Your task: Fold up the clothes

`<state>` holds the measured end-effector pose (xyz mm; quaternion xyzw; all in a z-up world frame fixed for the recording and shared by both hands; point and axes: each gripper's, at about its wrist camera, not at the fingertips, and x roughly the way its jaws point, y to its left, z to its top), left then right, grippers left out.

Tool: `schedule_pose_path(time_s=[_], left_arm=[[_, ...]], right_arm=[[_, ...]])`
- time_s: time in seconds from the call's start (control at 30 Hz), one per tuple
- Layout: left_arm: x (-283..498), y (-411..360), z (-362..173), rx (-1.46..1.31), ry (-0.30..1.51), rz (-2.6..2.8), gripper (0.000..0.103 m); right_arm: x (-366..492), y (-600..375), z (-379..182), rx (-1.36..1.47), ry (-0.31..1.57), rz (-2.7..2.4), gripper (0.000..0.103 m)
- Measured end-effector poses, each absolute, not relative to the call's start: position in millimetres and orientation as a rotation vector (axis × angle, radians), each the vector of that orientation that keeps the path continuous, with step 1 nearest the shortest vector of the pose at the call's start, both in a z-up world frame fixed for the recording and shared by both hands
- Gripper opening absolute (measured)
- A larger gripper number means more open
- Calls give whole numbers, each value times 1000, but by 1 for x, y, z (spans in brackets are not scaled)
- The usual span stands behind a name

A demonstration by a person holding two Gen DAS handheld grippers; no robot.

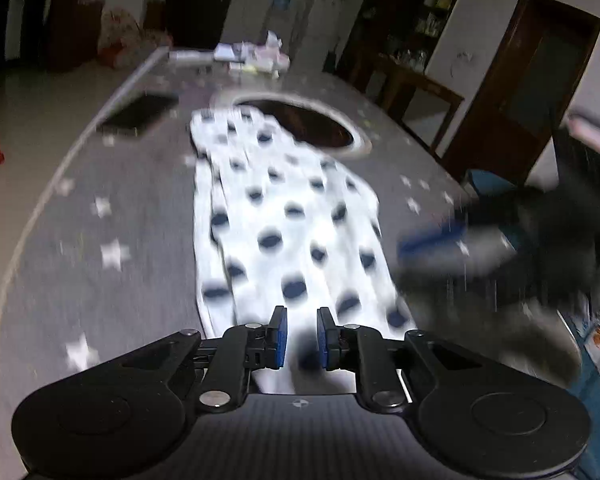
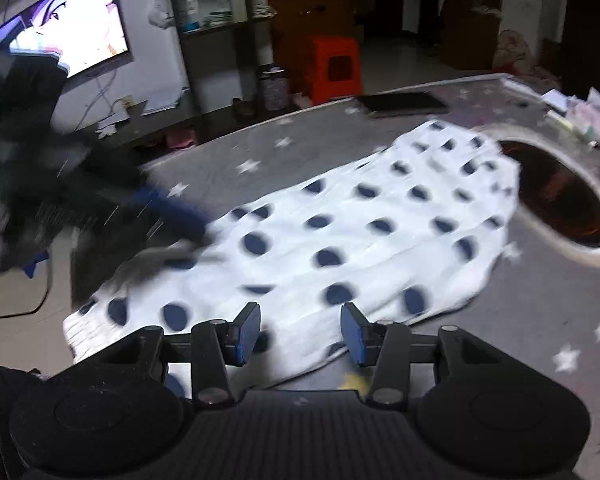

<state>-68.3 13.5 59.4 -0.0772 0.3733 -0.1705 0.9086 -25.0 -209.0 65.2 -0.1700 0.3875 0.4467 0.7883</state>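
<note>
One bench (image 1: 100, 280): wide, covered in a grey cloth printed with white stars; its edge curves round on the left side.
One garment (image 1: 292, 216): white with dark blue dots, spread flat in a long strip. It runs from the bench's near edge, where both tools work, out to the middle. Its far end lies on the rim of the hole, and a few lengthwise folds run along one side.
One television (image 2: 72, 36): on the wall beyond the bench, lit, showing a cartoon.
One hole (image 1: 312, 124): round, pale-rimmed and dark inside, cut into the middle of the bench.
One stool (image 2: 334, 64): red plastic, on the floor past the bench's far edge.
Left tool (image 1: 302, 338): low at the garment's near end. Its blue pads are drawn close together with a bunch of the dotted cloth pinched between them.
Right tool (image 2: 302, 334): hanging over the garment's near edge with its pads spread apart. Nothing is gripped, and the cloth lies loose below the gap.
One dark slab (image 1: 140, 114): flat and black, near the far left edge, well clear of the garment.
Some papers (image 1: 256, 58): a pale, blurred heap at the bench's far edge.
</note>
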Motion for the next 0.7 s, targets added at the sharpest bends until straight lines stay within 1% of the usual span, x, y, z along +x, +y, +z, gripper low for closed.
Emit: schedule_pose_path(time_s=[0.17,0.2,0.23,0.47,0.7], left_arm=[[-23,14,66,-131,710,-263,17],[-13,14,65,-125,707,-250,17],[-4,13,63,-119,706,-240,17],[43,11,37,-85,755,-189,17],[57,13,22,-95,783,-168,17]], right_arm=[[-45,-203,46,-357,794,973,45],[-47,-202,43,-359,787,971,46],[-49,-203,40,-347,787,971,49],[-57,-208,30,-303,757,955,52],[-56,-210,27,-277,749,965,55]])
